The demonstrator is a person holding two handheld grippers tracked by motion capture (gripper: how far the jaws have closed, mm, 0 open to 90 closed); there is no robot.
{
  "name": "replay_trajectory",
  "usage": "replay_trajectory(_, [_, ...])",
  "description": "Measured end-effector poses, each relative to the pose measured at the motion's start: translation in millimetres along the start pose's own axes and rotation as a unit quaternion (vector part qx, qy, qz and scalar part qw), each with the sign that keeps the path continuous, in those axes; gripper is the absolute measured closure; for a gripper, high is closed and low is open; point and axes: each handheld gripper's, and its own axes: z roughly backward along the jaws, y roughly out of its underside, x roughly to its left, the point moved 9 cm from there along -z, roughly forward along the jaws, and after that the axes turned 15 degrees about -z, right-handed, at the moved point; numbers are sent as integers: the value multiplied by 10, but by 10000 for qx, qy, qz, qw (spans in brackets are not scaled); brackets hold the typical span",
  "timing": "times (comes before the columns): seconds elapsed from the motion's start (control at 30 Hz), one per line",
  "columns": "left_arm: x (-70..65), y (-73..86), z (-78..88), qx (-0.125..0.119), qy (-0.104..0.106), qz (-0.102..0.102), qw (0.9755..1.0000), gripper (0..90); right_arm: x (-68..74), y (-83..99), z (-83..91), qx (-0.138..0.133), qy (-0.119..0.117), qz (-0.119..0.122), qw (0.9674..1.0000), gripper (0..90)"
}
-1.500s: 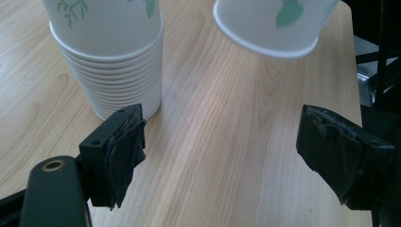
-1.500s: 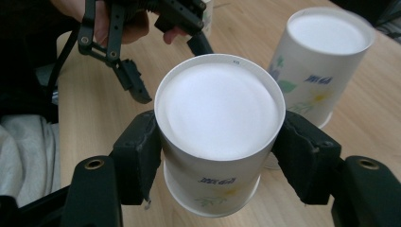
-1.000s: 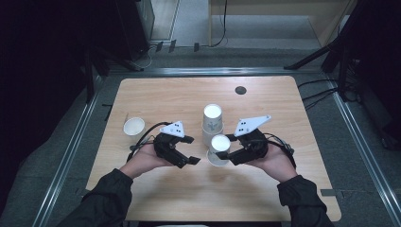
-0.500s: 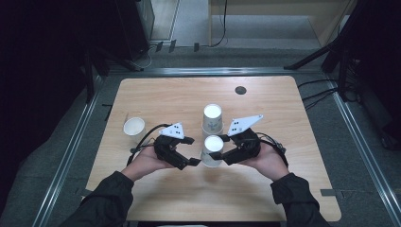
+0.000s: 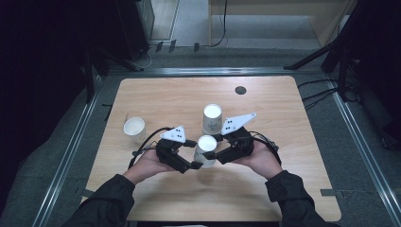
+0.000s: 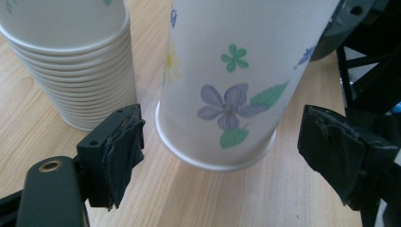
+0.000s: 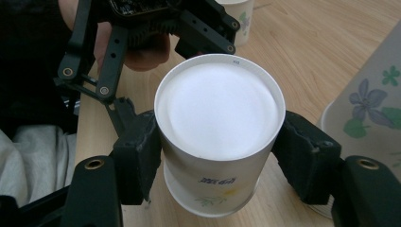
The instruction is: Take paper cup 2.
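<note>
Right gripper (image 7: 220,156) clamps my upside-down paper cup (image 7: 218,127); left gripper (image 6: 231,156) gapes beside it — light, crushable, so I'd grip gently mid-wall.

The right gripper (image 7: 218,156) has its jaws pressed on both sides of an upside-down paper cup (image 7: 217,127), held just above the wooden worktop (image 7: 307,42). Beyond it the left gripper (image 7: 156,28) hangs close, and a flowered cup stack (image 7: 373,109) stands at the right edge.

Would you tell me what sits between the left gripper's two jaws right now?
An upside-down flowered paper cup stands between the open pads of the left gripper, untouched by either, as the left gripper view shows.
</note>
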Motion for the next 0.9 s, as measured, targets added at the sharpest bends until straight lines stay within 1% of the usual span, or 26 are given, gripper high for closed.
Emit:
replay_trajectory(0.13, [-15,-2,-18,2,34,0,10000,156,44,-19,-9,-36,-52,3,10000,357])
replay_trajectory(0.27, [-13,-19,-16,-74,21,30,10000,156,81,-41,-9,-74,-117,23,9999,357])
replay_trajectory(0.37, [-14,-29,-16,-114,19,44,9999,157,103,-57,-19,-108,-172,12,9998,357])
replay_trajectory(0.4, [-17,-31,-15,-126,27,33,9999,157,115,-63,-20,-125,-224,-21,9997,357])
replay_trajectory(0.47, [-21,-34,-11,-130,32,13,9999,161,123,-77,-18,-157,-252,-45,9995,357])
replay_trajectory(0.6, [-28,-53,1,-198,32,-18,9998,173,127,-80,-32,-159,-253,-42,9995,357])
replay_trajectory(0.67, [-29,-57,6,-231,19,-26,9997,205,129,-80,-39,-152,-256,-55,9995,358])
replay_trajectory(0.77, [-39,-62,10,-259,36,-33,9997,216,133,-85,-45,-162,-242,-54,9996,359])
replay_trajectory(0.8, [-43,-63,11,-255,21,-55,9997,238,130,-82,-46,-146,-230,-59,9996,359])
replay_trajectory(0.9, [-45,-64,9,-241,13,-84,9997,241,129,-79,-48,-136,-227,-54,9996,359])
